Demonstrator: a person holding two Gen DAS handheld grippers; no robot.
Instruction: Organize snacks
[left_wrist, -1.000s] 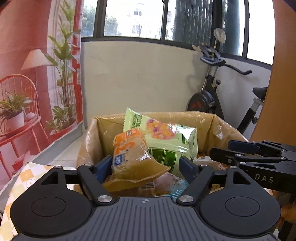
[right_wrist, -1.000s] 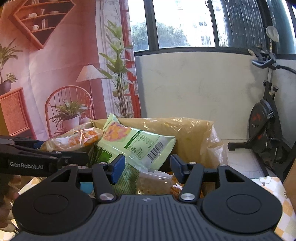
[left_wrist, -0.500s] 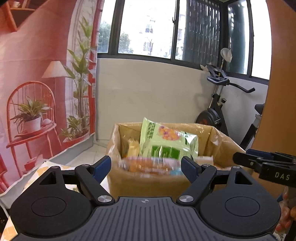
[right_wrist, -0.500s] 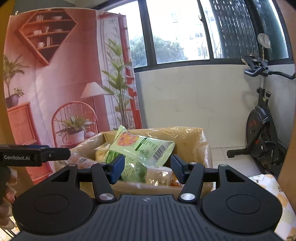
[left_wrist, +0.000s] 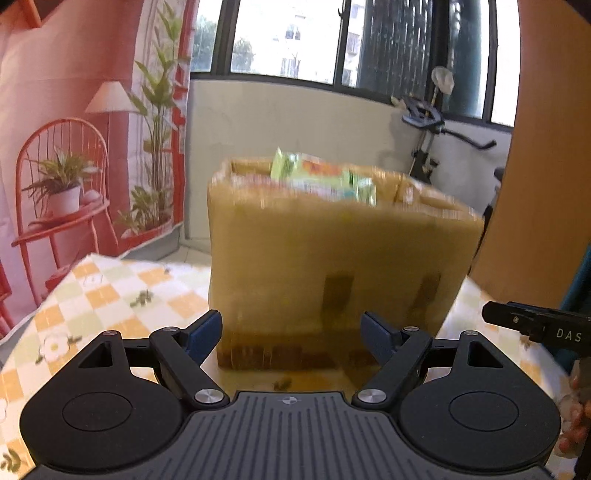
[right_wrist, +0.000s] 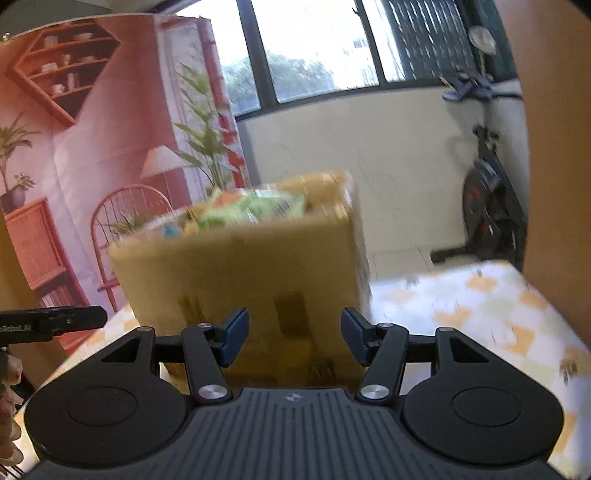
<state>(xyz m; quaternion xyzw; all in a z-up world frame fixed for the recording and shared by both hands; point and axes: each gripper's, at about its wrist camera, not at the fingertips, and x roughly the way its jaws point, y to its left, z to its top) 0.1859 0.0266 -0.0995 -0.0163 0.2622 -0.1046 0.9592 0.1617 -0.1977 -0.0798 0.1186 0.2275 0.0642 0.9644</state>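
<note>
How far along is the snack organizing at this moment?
Looks nearly done: snack packets, including a light green bag, sit inside the brown cardboard box on the checkered tablecloth. Left gripper and right gripper are open and empty. No loose snacks are visible outside the box.

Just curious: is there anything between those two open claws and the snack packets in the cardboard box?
Yes: the cardboard box's near wall faces both the left gripper and right gripper; the green snack bag shows only above its rim.

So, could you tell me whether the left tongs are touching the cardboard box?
Apart: the left wrist view shows open left tongs short of the box.
</note>
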